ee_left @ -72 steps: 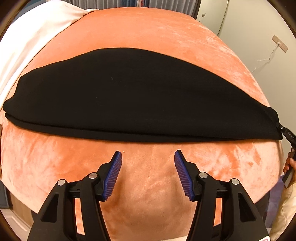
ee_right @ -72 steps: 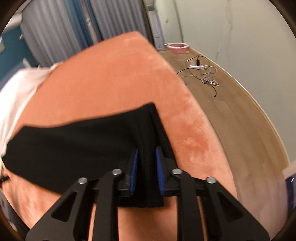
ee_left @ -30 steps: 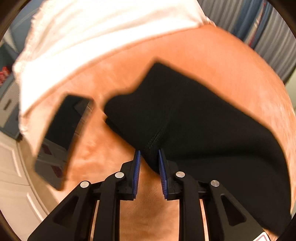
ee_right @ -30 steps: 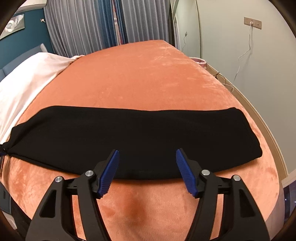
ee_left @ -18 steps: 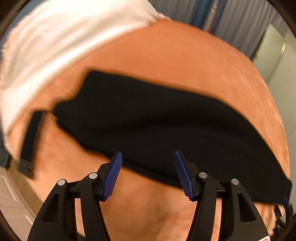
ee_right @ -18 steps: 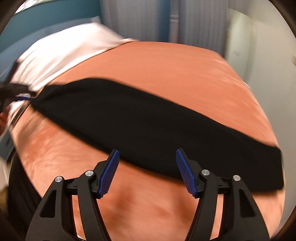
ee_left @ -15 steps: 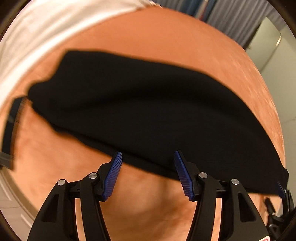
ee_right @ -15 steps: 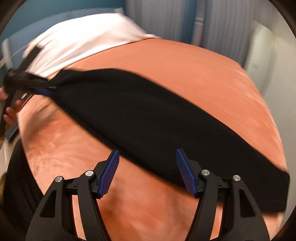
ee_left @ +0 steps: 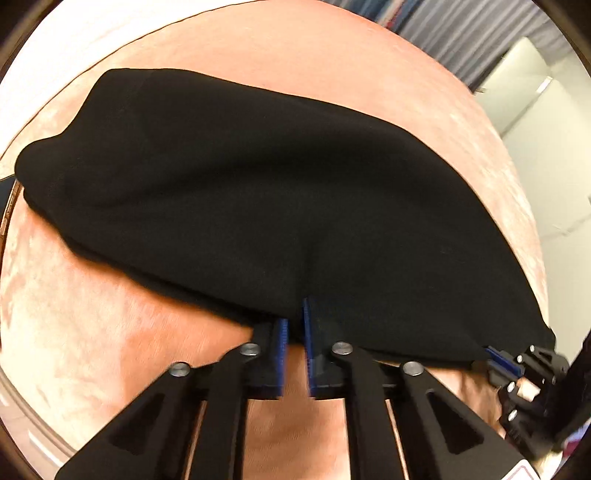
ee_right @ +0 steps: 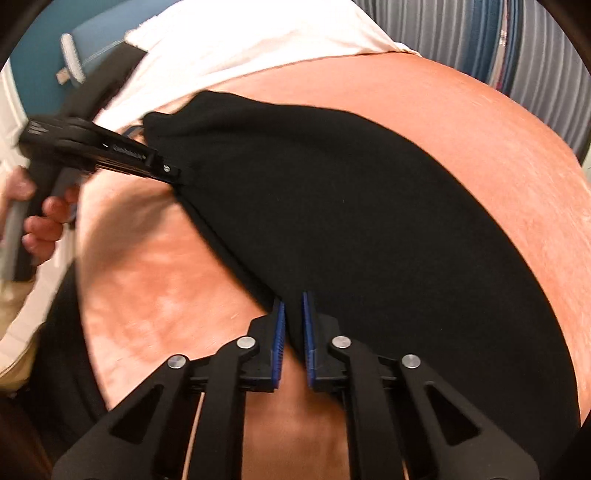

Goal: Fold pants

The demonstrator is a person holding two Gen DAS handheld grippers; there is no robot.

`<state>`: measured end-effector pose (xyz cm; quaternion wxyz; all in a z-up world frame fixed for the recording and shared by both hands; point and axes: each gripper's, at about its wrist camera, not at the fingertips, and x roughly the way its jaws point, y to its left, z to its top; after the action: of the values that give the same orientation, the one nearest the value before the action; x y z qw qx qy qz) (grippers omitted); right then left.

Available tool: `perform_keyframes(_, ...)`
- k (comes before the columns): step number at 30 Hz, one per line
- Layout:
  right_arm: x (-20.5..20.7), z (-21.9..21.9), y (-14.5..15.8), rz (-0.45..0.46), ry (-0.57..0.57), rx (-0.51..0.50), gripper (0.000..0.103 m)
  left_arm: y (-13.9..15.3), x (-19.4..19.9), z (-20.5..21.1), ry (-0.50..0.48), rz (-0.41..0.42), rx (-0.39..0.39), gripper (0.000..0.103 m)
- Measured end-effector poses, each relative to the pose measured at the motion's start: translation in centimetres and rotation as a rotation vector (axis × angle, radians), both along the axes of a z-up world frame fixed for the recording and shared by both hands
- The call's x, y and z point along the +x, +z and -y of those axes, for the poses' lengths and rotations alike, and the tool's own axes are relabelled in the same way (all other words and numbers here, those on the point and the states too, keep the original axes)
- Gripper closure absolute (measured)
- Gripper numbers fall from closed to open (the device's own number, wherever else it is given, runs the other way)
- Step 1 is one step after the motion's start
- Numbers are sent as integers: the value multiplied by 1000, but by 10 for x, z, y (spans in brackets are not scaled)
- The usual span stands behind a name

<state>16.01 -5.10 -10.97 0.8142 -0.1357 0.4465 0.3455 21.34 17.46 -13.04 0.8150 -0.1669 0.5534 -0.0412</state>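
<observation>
Looking along the left wrist view first: left hand-held gripper (ee_left: pixel 294 325) clamped on the near edge of the black pants (ee_left: pixel 258 192), blue pads pressed together with a pinch of fabric between them. Pants lie as a long folded band across the orange bed cover (ee_left: pixel 110 332), left end rounded and slightly bunched. White bedding (ee_left: pixel 66 40) beyond, upper left. Grey-blue curtains (ee_left: pixel 461 26) at top right. At the far right end of the band, the right hand-held gripper (ee_left: pixel 498 356) bites the same near edge.

Right wrist view: right hand-held gripper (ee_right: pixel 293 321) closed tight on the pants (ee_right: pixel 369 221) at their near edge, cloth caught between the blue pads. Band runs diagonally from upper left to lower right over the bed cover (ee_right: pixel 155 295). At its upper left end the left hand-held gripper (ee_right: pixel 177 173) grips the fabric; the person's hand (ee_right: pixel 40 221) wraps its handle, somewhat blurred. White bedding (ee_right: pixel 240 40) and curtains (ee_right: pixel 480 37) behind.
</observation>
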Motion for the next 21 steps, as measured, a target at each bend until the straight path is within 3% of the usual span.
perform_keyframes(2,-12,8,2,-26,33,7,98,4,-12,4,-29,3,25,98)
perform_keyframes(5,-13,15,-23,-97,8,-35,97,15,-22,13,-43,35,86,94)
perform_keyframes(7,-11,26,-22,-137,-19,41,96,30,-19,12,-18,71,57,92)
perform_keyframes(10,2,50,8,-140,-54,179,91,55,0,7,-4,128,7,79)
perform_keyframes(11,11,56,18,-138,-72,227,88,59,8,6,3,140,9,78)
perform_keyframes(13,44,66,43,-131,-136,328,65,64,26,6,47,149,35,77)
perform_keyframes(15,79,76,58,-146,-169,424,58,71,33,3,86,168,14,77)
perform_keyframes(18,130,75,59,-202,-201,453,58,88,24,-2,105,233,-18,77)
perform_keyframes(20,159,68,48,-264,-201,449,55,96,27,10,105,271,42,62)
perform_keyframes(21,178,68,39,-298,-206,439,54,95,32,16,96,278,74,45)
